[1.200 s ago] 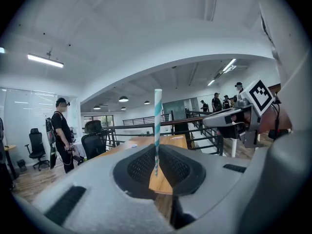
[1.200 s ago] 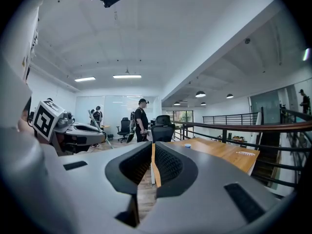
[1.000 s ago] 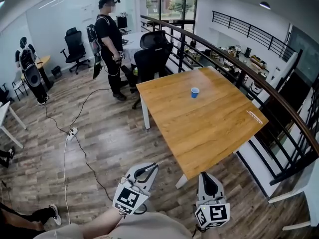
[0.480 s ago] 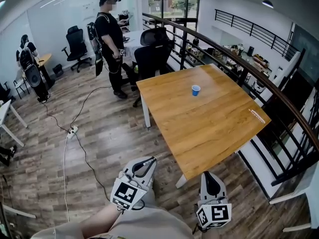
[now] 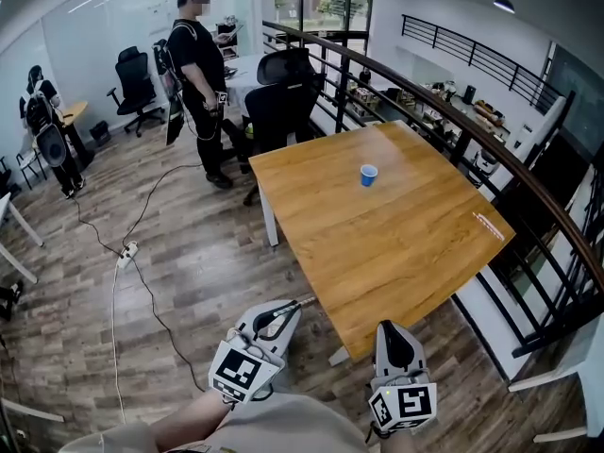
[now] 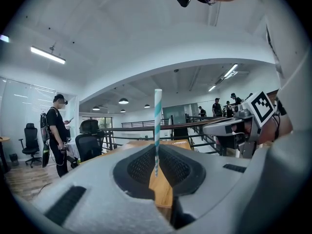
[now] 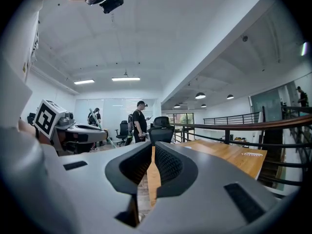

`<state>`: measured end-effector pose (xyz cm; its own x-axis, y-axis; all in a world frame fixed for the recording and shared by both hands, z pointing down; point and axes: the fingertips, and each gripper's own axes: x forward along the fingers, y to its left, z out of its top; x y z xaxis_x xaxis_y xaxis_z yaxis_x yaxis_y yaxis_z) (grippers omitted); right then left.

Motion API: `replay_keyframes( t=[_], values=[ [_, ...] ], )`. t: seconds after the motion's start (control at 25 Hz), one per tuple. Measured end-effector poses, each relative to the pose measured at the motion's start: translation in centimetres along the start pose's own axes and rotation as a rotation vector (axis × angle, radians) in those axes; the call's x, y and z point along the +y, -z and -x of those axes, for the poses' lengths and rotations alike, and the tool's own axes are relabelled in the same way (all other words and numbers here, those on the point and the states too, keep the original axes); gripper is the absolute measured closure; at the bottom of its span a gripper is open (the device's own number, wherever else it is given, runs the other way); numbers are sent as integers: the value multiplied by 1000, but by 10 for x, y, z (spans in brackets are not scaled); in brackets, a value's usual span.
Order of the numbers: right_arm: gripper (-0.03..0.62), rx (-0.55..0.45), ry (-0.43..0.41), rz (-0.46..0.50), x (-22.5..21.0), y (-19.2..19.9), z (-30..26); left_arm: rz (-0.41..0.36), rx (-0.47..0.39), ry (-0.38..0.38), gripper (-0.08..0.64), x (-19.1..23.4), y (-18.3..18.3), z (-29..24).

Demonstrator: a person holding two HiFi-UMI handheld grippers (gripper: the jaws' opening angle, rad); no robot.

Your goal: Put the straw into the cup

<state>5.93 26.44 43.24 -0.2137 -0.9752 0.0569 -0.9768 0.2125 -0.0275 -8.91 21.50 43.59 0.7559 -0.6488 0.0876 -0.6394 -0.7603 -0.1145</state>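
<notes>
Wood-plank floor runs through an open office beside a dark metal railing. A square wooden bench stands next to that railing. On its far half a small blue cup stands upright and alone, well apart from both grippers. At the far left a person in black stands near a black office chair, and a white cable with a power strip trails across the floor.

Both grippers are held low and close to the wearer's body, just off the near corner of the bench, with their square-marker cubes facing up. The left gripper leans to the right, toward the bench corner, at the end of a bare forearm. In the left gripper view its jaws are pinching a white-and-teal striped straw, which rises straight up from between the dark pads.

The right gripper points straight ahead at the bench's near edge. Its jaws are drawn almost together, leaving only a thin slit with nothing in it.
</notes>
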Motion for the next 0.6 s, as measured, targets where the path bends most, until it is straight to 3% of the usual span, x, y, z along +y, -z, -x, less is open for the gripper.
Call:
replay_keyframes(
  t=[0.6],
  values=[
    [561, 32, 59, -36, -38, -1, -174, -8, 24, 97, 525, 133, 4, -128]
  ],
)
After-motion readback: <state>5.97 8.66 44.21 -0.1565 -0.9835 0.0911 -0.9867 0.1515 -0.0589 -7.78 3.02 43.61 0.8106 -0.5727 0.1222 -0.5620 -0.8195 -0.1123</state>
